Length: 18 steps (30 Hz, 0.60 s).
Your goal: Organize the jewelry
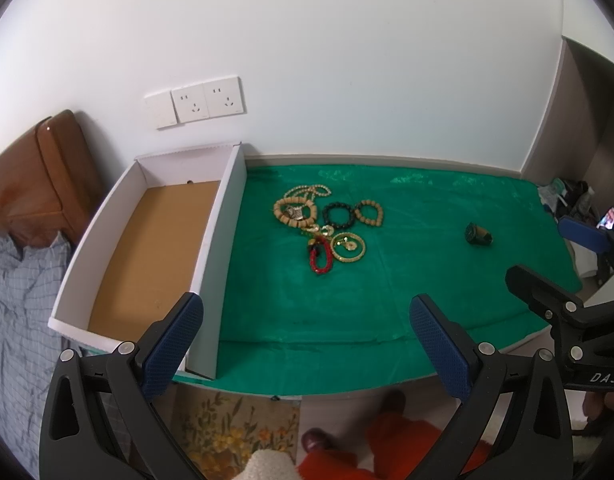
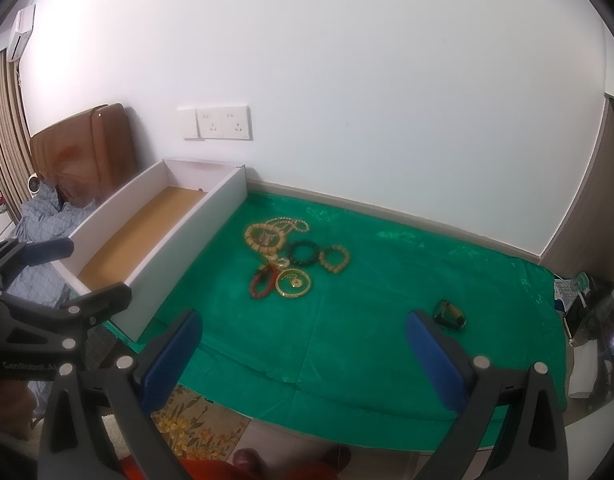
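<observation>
Both tools idle: left tool (image 1: 305, 346) and right tool (image 2: 303, 350) spread wide, nothing between the pads, low in frame over the near edge of the bench (image 1: 387, 312).

Jewelry pile (image 1: 321, 226) sits mid-frame on the green cloth, right of the empty white box (image 1: 223, 240). Countable there: two tan bead bracelets, one black, one red (image 1: 319, 259), one gold bangle (image 1: 348, 247), plus a tangled bead necklace. One small green piece (image 1: 478, 235) lies apart, right.

Likely light. Beads are round and may roll or slip; pinching across a single strand looks best. The bangle is rigid, so grip the rim. The overlapping pieces may drag each other.
</observation>
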Tool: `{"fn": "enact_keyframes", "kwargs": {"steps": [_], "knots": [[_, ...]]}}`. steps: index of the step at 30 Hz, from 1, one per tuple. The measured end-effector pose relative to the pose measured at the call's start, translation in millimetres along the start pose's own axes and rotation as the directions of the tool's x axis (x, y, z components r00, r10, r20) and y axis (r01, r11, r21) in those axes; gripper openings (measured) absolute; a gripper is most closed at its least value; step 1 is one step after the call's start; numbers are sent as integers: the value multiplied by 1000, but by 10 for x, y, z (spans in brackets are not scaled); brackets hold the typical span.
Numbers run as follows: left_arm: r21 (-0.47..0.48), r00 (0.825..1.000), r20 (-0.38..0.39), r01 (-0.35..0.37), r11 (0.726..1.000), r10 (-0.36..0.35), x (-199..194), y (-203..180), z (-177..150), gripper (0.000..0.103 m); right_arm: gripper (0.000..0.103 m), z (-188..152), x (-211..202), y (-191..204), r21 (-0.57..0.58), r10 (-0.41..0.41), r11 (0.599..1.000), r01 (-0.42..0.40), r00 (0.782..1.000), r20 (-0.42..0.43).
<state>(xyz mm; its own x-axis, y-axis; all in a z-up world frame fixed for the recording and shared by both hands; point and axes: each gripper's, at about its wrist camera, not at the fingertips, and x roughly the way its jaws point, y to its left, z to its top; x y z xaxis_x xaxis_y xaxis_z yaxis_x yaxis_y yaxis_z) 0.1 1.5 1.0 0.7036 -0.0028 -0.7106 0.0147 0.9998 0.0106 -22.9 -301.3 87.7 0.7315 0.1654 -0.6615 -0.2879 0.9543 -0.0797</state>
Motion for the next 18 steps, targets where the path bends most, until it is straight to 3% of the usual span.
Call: {"fn": "enact_keyframes", "kwargs": {"steps": [18], "knots": [[-10,1000,22,7,1000,-6,3,17,-1,103,103,8,35,7,-2,7,1000,-7,1000,-7]]}}
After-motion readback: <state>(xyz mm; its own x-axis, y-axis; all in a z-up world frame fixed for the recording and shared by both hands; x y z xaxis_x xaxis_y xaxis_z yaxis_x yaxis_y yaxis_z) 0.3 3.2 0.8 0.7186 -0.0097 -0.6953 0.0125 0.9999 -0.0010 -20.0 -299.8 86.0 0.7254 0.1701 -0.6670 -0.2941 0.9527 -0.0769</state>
